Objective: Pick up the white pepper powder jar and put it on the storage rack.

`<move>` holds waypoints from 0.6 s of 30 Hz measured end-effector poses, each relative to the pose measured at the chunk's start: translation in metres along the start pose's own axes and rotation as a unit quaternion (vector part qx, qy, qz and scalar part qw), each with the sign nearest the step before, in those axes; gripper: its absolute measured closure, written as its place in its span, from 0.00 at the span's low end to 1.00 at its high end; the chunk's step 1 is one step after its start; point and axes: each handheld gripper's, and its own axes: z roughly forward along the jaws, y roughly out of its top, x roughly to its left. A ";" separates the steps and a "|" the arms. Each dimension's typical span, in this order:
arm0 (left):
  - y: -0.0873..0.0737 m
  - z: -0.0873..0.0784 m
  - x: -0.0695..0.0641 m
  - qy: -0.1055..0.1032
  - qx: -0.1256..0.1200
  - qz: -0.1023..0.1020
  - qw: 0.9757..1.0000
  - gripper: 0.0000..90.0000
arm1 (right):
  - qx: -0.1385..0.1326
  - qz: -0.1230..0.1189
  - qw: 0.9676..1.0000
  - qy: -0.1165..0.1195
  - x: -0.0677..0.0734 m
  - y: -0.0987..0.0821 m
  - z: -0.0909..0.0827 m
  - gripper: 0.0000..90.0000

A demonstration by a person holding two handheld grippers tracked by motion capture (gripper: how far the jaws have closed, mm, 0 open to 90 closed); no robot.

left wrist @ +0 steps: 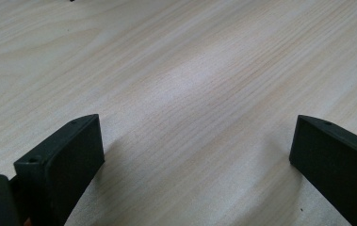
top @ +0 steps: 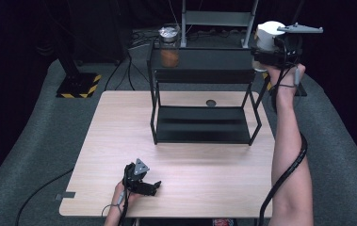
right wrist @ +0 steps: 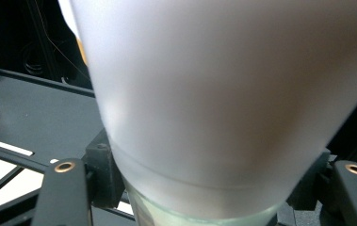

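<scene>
My right gripper [top: 266, 49] is raised at the right end of the black shelf's top tier [top: 204, 57] and is shut on a white-lidded jar [top: 266, 34]. In the right gripper view that jar [right wrist: 214, 94] sits between the jaws, with its white lid above a clear glass base. A second jar [top: 169, 46] with brown contents and a foil-like top stands on the top tier at the left. My left gripper [top: 153, 188] rests low over the wooden table [top: 119, 141] near its front edge, open, with nothing between its fingers [left wrist: 63, 160].
The black two-tier shelf stands at the table's far middle, and its lower tier [top: 203, 129] is bare. A small dark round spot [top: 210, 102] lies on the table behind it. A metal frame [top: 216, 19] and a black stand with a hazard-striped base [top: 78, 84] are beyond the table.
</scene>
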 end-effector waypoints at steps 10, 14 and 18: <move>0.000 0.000 0.000 0.000 0.000 0.000 1.000 0.03 | 0.009 -0.002 1.000 -0.001 0.001 0.006 0.009 0.34; 0.000 0.000 0.000 -0.001 0.000 0.000 1.000 0.03 | 0.011 -0.003 1.000 -0.002 0.003 0.007 0.013 0.34; 0.000 0.000 0.000 -0.001 0.000 0.000 1.000 0.03 | 0.015 -0.002 1.000 -0.002 0.003 0.008 0.018 0.34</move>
